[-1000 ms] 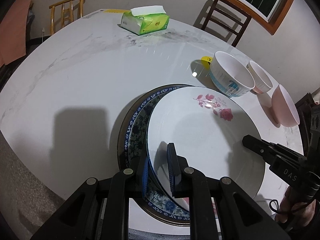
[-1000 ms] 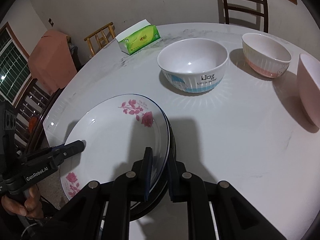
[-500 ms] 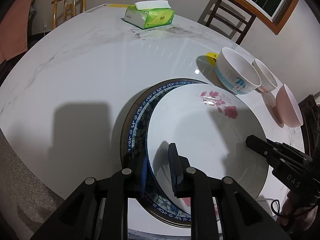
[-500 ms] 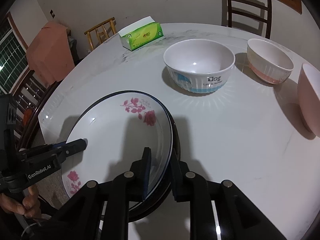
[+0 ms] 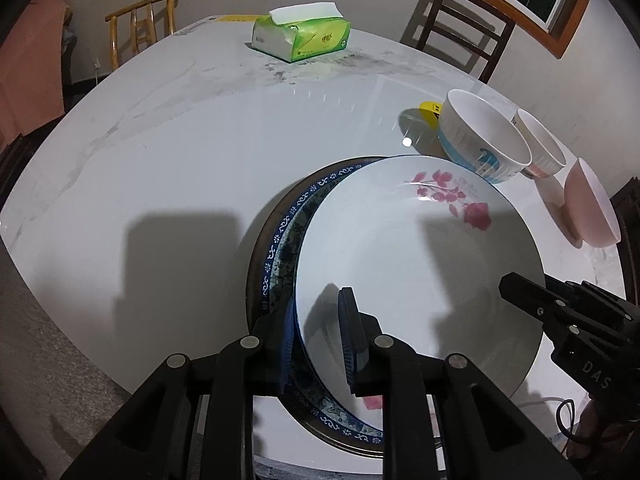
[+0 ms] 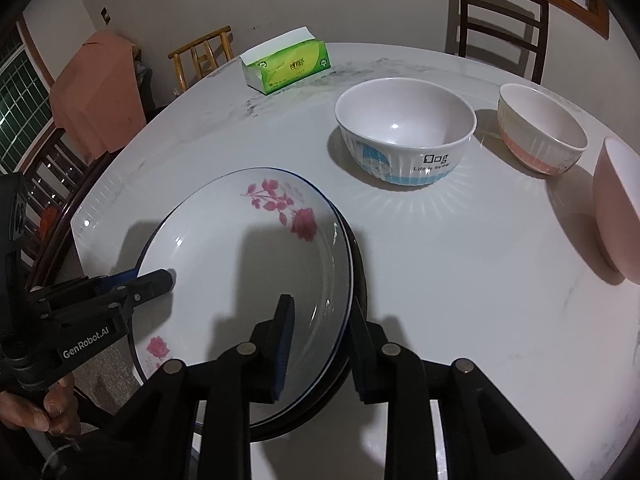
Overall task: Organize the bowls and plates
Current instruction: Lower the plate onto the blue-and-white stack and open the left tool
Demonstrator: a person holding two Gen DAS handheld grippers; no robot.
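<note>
Your left gripper (image 5: 318,336) jaws straddle the rose plate (image 5: 416,264) rim, slightly apart; your right gripper (image 6: 320,344) jaws have just been opening around it; glossy bowls (image 6: 404,132) at two o'clock on the marble tabletop (image 6: 460,264).

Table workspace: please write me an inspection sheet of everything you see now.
Surface: white table, dark smudges.
Job's things: rose plate on blue plate; blue bowl, small bowl, pink bowl apart.
Clutter: tissue pack, yellow item.
Tools: left tool astride rose plate's rim, grip unclear; right tool just opening, rim between, pads clear.
Cables: thin cable near right tool.
Surroundings: chairs, orange cloth.
</note>
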